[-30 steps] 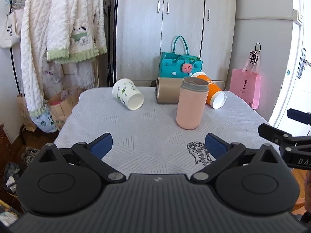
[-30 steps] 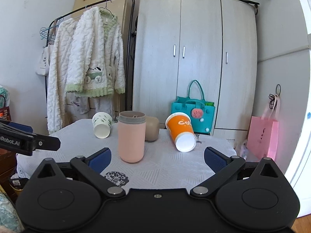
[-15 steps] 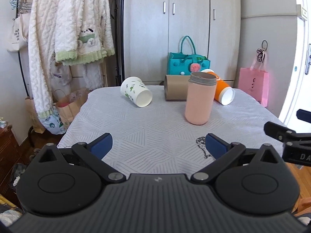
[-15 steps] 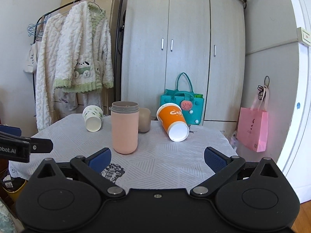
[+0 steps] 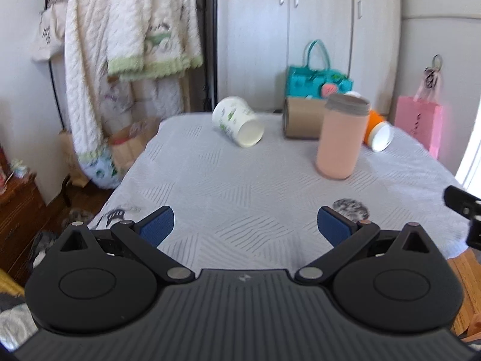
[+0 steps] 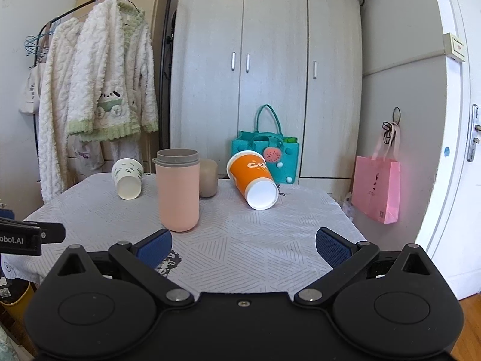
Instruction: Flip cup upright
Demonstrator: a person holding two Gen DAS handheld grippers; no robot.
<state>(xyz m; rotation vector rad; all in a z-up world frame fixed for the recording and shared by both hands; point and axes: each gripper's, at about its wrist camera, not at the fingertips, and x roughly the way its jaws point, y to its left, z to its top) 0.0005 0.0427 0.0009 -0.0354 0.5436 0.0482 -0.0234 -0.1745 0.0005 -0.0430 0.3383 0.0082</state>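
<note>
Three tipped cups on grey patterned tablecloth, wardrobe behind.

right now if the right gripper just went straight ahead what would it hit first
Probably nothing at once: the open right gripper points between the upright pink tumbler and the tipped orange cup. Depth is unclear; the tumbler looks nearest.

Home bedroom — wardrobe, hanging cardigan
</note>
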